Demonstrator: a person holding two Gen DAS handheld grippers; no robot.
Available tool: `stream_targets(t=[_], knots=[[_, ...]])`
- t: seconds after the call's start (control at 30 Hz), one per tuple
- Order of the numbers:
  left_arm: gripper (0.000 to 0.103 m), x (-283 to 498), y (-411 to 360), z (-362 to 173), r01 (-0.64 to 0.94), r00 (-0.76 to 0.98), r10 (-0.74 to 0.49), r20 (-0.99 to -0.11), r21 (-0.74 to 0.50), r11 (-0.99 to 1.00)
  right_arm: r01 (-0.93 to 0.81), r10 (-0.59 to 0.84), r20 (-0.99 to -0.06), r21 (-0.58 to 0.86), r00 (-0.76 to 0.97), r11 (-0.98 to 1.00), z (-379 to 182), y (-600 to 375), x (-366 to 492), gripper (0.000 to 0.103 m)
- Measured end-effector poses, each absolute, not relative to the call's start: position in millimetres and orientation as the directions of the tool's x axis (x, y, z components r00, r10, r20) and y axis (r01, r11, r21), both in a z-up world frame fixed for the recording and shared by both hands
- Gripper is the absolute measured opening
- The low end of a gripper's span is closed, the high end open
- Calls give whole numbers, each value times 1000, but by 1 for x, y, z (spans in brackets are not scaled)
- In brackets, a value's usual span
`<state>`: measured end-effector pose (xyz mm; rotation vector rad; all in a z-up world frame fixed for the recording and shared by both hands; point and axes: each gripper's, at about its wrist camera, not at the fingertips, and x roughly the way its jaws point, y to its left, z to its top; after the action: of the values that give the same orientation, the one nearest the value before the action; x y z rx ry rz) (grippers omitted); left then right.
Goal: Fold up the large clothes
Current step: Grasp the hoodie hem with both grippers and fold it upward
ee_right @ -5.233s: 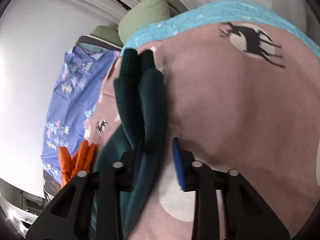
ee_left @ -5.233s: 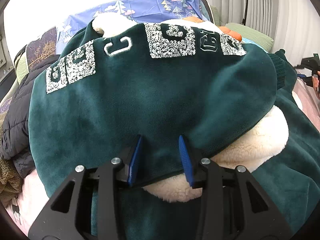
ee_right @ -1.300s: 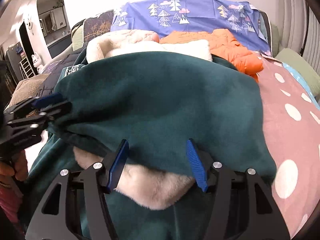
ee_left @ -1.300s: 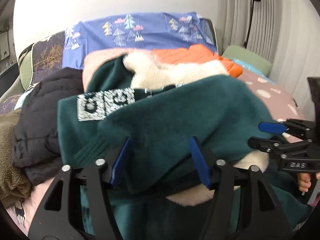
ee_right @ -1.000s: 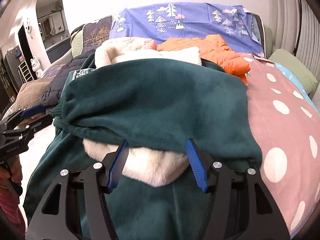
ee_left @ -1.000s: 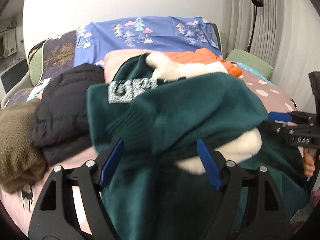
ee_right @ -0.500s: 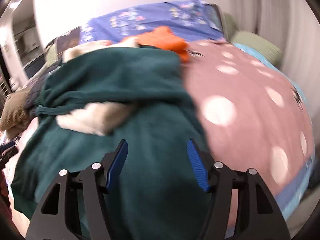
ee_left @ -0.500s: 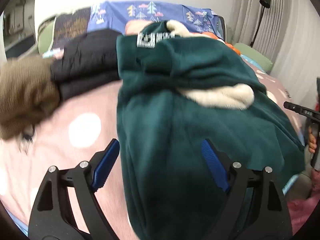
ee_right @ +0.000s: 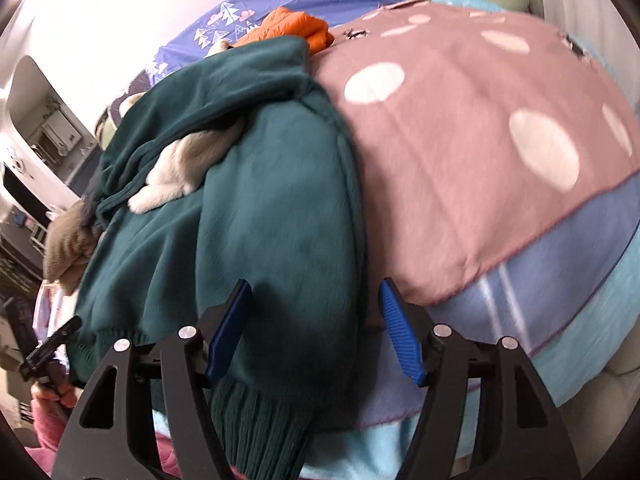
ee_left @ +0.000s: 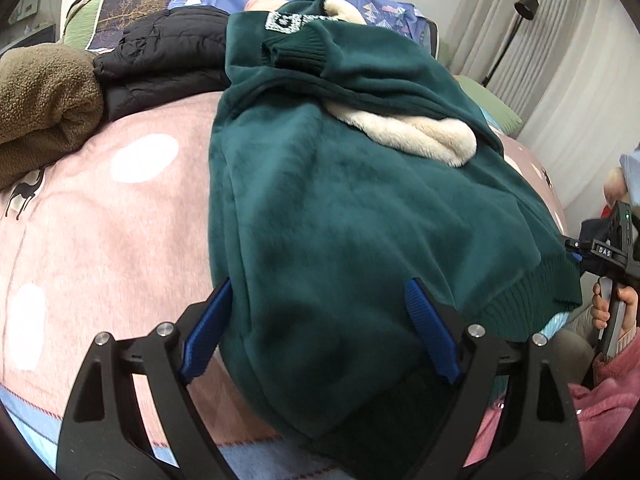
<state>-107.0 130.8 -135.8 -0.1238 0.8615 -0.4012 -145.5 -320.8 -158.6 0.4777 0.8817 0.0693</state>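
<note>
Left wrist view, reading left to right: a nubby brown fleece bundle (ee_left: 42,96) sits at the far edge, with a quilted black puffer jacket (ee_left: 160,60) just beside it, both on the pink blanket (ee_left: 100,220) with its white spots. My left gripper (ee_left: 316,332) has its ribbed blue pads spread wide, straddling the near edge of the dark green plush sweater (ee_left: 340,200) without pinching it. The sweater lies across the bed, a ribbed cuff (ee_left: 298,48) folded over its top and cream fleece lining (ee_left: 416,132) bulging out beneath that fold. At far right the right gripper (ee_left: 596,252) sits against the ribbed hem corner.

Right wrist view: the left gripper's black tip (ee_right: 48,348) shows low at the left edge. The sweater (ee_right: 260,208) drapes down toward me, soft and matte, its knit hem (ee_right: 256,416) hanging over the bed edge. My right gripper (ee_right: 316,328) is also spread open, pads either side of the sweater's fold. An orange puffer (ee_right: 288,26) lies behind; pink blanket (ee_right: 460,128) and blue border band (ee_right: 540,264) fill the right.
</note>
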Motion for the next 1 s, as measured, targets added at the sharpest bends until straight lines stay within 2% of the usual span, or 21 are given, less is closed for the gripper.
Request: stream_targets(t=[0.1,0.2,0.23,0.27,0.3,0.37,0.43,0.47,0.57,0.77,0.87,0.9,0.93,0.97,1.0], knots=[[87,-114,135,-139,300,575,-412,-707,-287,910,98,312,-697,480,645,872,-161,-319,-152,69],[85,-116,144,-138,299,561,-476,-678,-370,880,42,390,-649,546,653,837,-158,-315,-153,70],[81,-114,147,-137,291,553,-505,-663,-414,863,26,426,-618,586,661,810,-152,-313,-152,70],[62,-111,150,-132,283,541,-553,-633,-482,829,3,452,-589,610,670,792,-146,-311,-151,70],[55,-109,151,-127,284,539,-583,-609,-520,806,-45,480,-549,625,684,779,-135,-305,-151,70],[52,-107,148,-112,300,547,-598,-586,-530,793,-98,464,-560,561,686,822,-117,-291,-148,70],[53,-108,140,-108,310,552,-551,-626,-459,833,-83,393,-627,464,672,882,-115,-283,-145,70],[57,-108,137,-112,308,545,-511,-665,-408,859,-66,372,-652,442,661,894,-120,-282,-144,70],[65,-109,138,-136,258,516,-430,-741,-344,903,40,354,-712,472,607,881,-144,-293,-148,70],[67,-118,141,-143,255,520,-427,-740,-343,904,50,361,-736,471,573,881,-152,-292,-158,72],[68,-115,141,-145,259,511,-452,-732,-370,892,83,419,-708,556,569,827,-164,-297,-149,72],[64,-116,141,-145,264,517,-458,-724,-374,889,80,413,-702,554,580,828,-164,-296,-148,67],[57,-116,137,-143,276,523,-465,-714,-375,885,82,397,-702,542,591,836,-161,-295,-148,48],[41,-116,132,-141,295,531,-477,-700,-375,879,86,389,-695,543,605,836,-158,-296,-147,37],[32,-118,129,-137,297,541,-480,-690,-377,877,74,434,-647,603,627,794,-153,-300,-147,28]])
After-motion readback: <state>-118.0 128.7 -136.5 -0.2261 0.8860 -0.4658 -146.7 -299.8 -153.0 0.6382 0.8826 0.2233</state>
